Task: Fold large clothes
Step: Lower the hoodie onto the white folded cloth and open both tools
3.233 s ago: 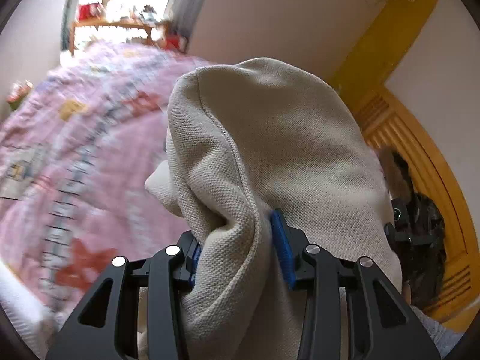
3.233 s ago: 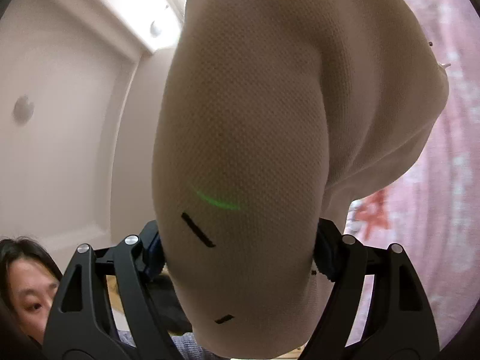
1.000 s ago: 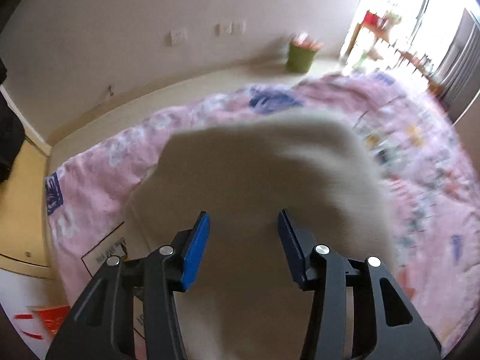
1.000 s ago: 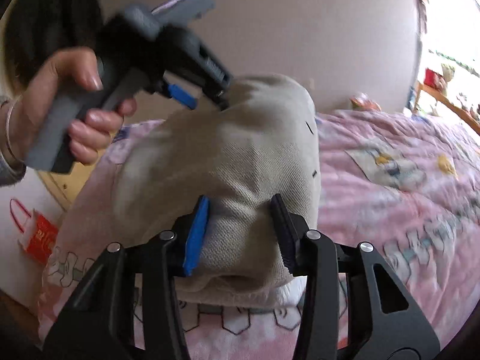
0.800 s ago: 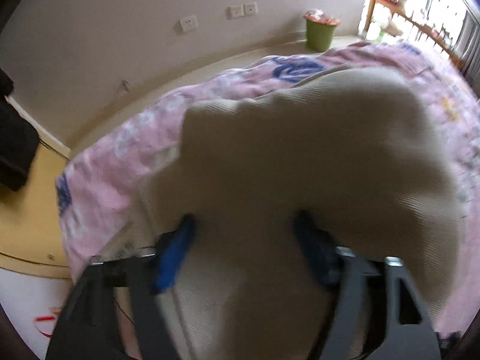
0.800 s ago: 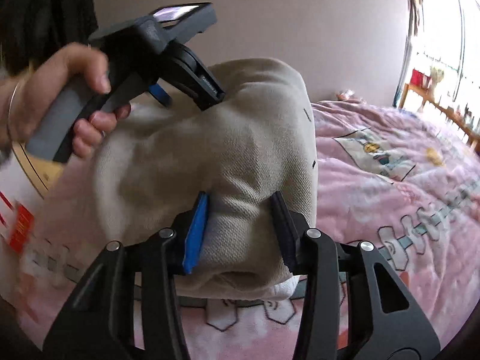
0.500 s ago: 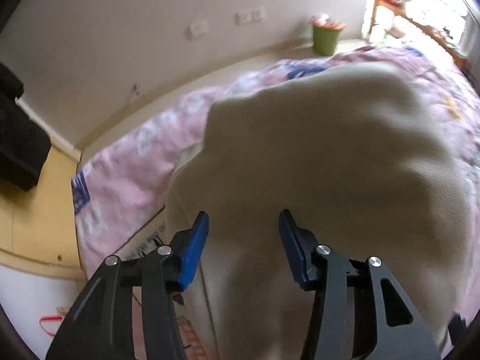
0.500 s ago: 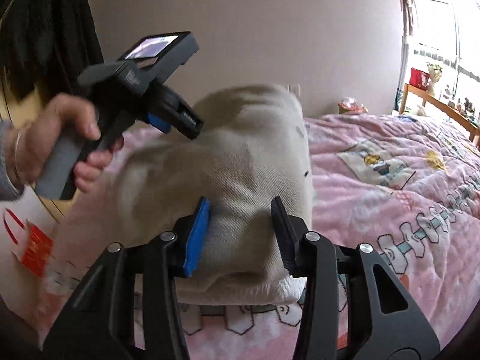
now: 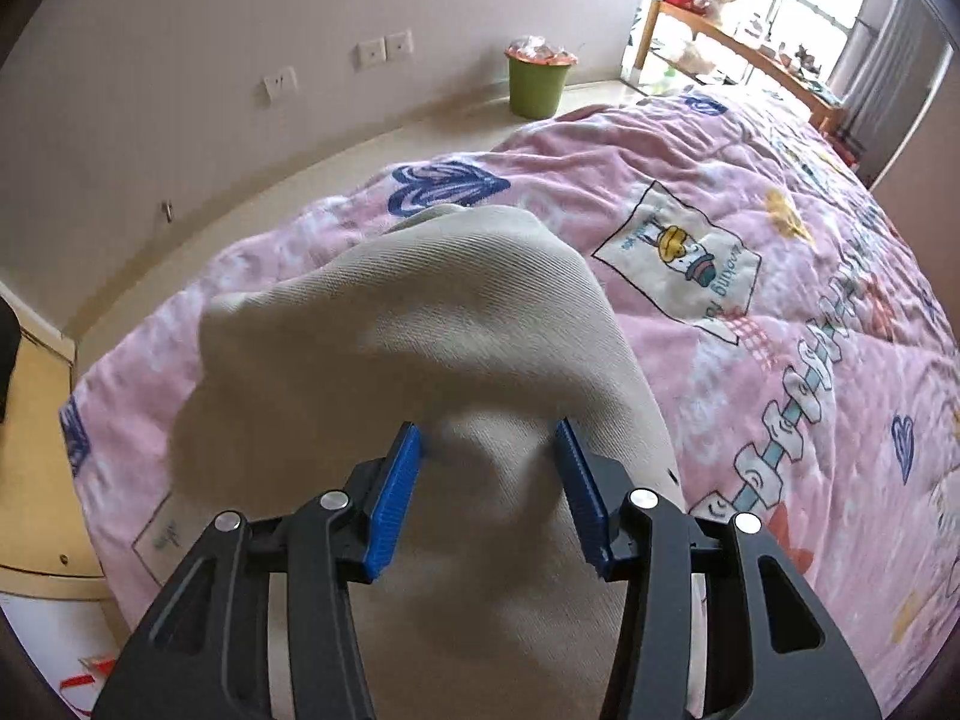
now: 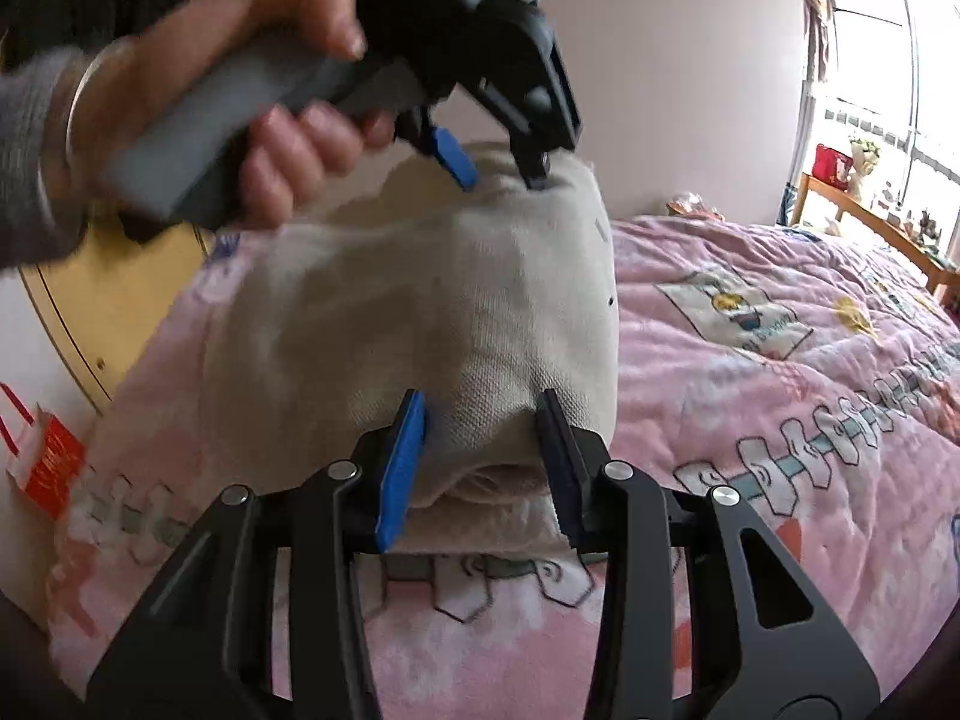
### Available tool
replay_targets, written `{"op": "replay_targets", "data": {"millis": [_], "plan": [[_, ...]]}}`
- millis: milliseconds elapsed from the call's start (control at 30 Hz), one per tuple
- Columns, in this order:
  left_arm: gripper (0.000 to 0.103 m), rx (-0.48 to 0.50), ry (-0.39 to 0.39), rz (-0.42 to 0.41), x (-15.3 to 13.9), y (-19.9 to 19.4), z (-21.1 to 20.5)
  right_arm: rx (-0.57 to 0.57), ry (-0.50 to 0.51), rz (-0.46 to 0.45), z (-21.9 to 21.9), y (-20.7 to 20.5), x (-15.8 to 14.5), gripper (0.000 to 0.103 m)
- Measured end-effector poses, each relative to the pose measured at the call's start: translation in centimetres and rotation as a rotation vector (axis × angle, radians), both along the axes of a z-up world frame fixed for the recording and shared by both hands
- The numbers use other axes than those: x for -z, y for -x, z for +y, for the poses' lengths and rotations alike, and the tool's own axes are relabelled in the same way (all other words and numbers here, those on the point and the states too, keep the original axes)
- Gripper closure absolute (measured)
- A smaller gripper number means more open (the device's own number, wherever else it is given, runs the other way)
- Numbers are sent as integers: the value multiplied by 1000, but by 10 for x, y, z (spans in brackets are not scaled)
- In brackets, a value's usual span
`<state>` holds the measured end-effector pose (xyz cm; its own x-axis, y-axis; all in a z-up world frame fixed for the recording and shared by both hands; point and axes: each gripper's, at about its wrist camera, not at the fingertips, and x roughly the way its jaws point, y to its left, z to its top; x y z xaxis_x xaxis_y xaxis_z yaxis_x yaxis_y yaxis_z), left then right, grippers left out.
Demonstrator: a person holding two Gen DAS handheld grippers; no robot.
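Note:
A beige knit garment (image 9: 420, 312) lies bunched in a thick bundle on the pink cartoon-print quilt (image 9: 780, 276) near the bed's corner. My left gripper (image 9: 489, 444) points steeply down, shut on a raised hump of the cloth. The right wrist view shows the same garment (image 10: 450, 300). There the left gripper (image 10: 504, 180), held by a hand (image 10: 240, 120), pinches the bundle's top. My right gripper (image 10: 480, 414) grips the near folded edge low over the quilt (image 10: 780, 420), its jaws closing with cloth pressed between the blue pads.
A green bin (image 9: 536, 84) stands by the wall with sockets (image 9: 384, 48). A wooden bench (image 9: 750, 54) with small items sits by the bright window. Yellow wooden furniture (image 10: 120, 300) and a red-and-white bag (image 10: 48, 462) lie beyond the bed's left edge.
Three seconds ago both grippers held the garment up in the air; now it rests on the quilt. In the last second the left gripper shifted across the bundle's top, still gripping.

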<state>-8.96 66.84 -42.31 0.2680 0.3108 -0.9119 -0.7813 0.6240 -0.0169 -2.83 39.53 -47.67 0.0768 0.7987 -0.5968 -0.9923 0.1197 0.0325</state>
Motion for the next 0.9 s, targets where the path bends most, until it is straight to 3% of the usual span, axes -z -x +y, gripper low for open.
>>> {"op": "replay_targets", "data": {"millis": [100,233,300,333,400,433,567,667,733,833,900], "plan": [[52,-2,-15,56,14,-6,4,20,2,64,-2,-12,15,66],[31,-10,-20,107,34,-13,13,46,16,96,0,-14,28,66],[25,-18,-23,104,36,-12,18,51,22,120,1,-17,26,66],[26,-28,-19,92,34,-10,19,50,28,124,2,-17,22,66],[38,-32,-13,55,23,-2,13,33,14,160,-1,-19,9,65],[49,-26,-21,33,11,6,5,22,2,186,-5,-21,1,65],[51,-84,-74,-28,-22,58,-29,56,-48,208,-23,-25,-34,65],[52,-219,-36,-37,-3,114,-50,91,-72,219,-27,-27,-43,65],[58,-268,-16,-32,24,140,-63,111,-2,181,-15,-25,-35,65],[58,-278,-108,-7,35,149,-79,84,39,182,-4,-23,-22,65],[58,-309,-109,-36,37,155,-81,90,32,172,-1,-24,-19,65]]}}
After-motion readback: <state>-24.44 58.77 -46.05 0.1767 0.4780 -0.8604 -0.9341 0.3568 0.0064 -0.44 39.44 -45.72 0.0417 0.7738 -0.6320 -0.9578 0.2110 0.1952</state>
